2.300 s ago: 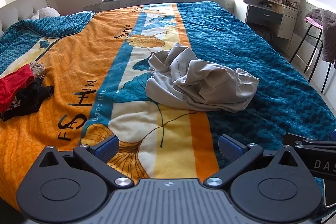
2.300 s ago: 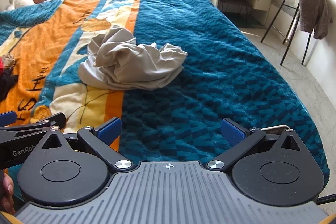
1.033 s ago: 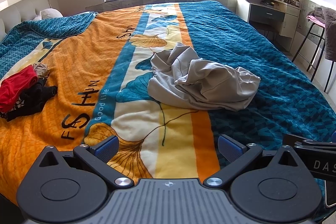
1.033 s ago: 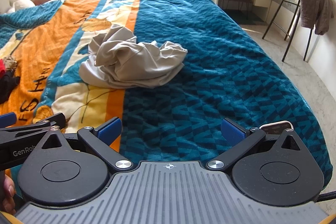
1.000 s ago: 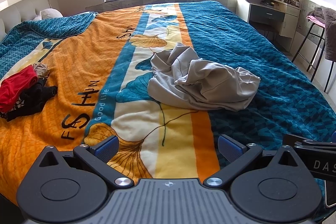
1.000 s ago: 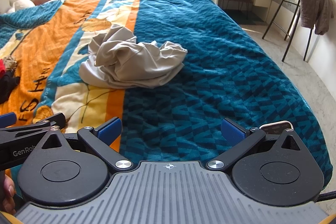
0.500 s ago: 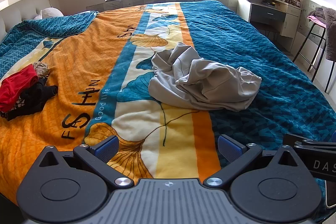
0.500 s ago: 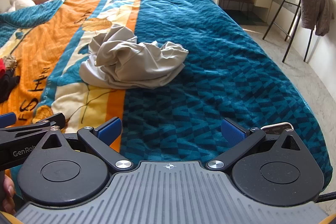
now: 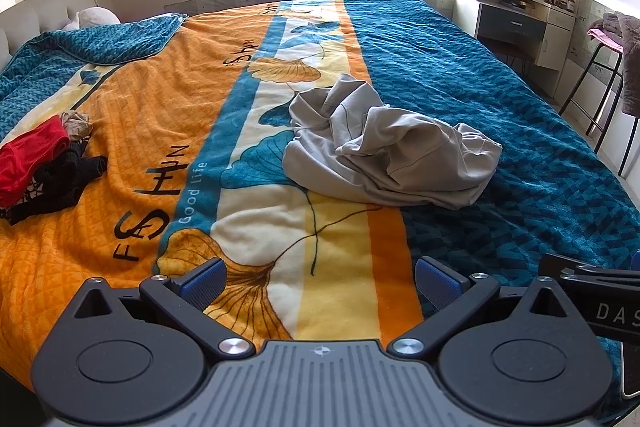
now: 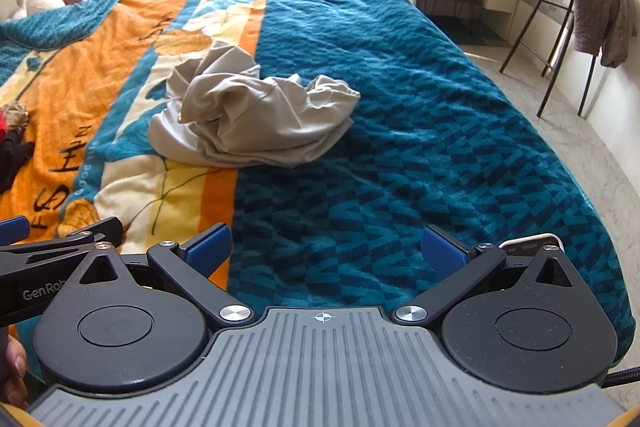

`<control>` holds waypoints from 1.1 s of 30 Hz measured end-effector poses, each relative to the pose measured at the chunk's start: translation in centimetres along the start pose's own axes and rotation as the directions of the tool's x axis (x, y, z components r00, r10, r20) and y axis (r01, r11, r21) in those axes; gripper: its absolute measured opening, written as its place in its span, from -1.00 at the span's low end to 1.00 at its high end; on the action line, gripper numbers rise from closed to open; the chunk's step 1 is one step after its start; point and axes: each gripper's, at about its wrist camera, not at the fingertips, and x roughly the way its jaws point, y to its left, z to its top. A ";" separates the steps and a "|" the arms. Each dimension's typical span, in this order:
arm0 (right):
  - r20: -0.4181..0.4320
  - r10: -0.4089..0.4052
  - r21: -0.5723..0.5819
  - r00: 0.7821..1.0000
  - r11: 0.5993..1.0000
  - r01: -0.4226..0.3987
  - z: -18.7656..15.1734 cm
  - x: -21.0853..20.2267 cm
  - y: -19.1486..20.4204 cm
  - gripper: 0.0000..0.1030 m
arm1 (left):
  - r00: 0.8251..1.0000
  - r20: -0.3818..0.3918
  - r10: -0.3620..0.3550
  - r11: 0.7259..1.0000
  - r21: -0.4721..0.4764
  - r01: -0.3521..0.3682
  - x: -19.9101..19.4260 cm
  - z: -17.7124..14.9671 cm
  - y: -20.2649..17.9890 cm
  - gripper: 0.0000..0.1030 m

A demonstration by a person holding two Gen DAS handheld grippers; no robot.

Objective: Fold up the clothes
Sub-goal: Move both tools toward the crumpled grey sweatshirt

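Grey garment (image 9: 390, 151) crumpled on bedspread (image 9: 460, 59), both tools wide apart.

Smooth grey cloth garment (image 9: 384, 143), fuzzy blanket (image 9: 480, 75)

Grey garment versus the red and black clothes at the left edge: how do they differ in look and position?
The grey garment is one large, pale, crumpled heap mid-bed, straddling the cream stripe and the teal part of the blanket. The red and black clothes form a smaller, darker pile of several pieces on the orange part at the left edge. Both lie unfolded, and neither hand-held gripper touches them.
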 end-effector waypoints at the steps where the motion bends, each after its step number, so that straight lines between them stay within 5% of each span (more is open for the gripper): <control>1: -0.005 0.002 0.002 1.000 1.000 -0.002 0.0 0.1 0.0 1.00 | 1.000 -0.003 0.001 1.000 -0.010 -0.001 0.2 0.0 0.2 0.98; 7: 0.000 0.018 0.012 1.000 1.000 -0.018 0.1 1.1 0.0 1.00 | 1.000 -0.021 0.007 0.997 -0.072 -0.008 1.4 0.1 1.6 0.99; 17: 0.204 0.138 0.152 0.969 0.973 -0.171 2.3 4.5 -1.8 1.00 | 1.000 -0.024 0.006 0.987 -0.163 -0.010 3.1 0.6 3.9 0.98; 26: 0.168 0.144 0.061 0.975 0.986 -0.156 4.4 11.0 0.9 1.00 | 0.999 0.037 0.006 0.983 -0.183 0.001 5.0 1.4 4.8 0.98; 33: 0.174 0.199 0.057 0.964 0.976 -0.212 6.1 15.3 2.1 1.00 | 0.998 -0.059 -0.005 0.980 -0.200 -0.007 7.9 1.9 5.3 0.98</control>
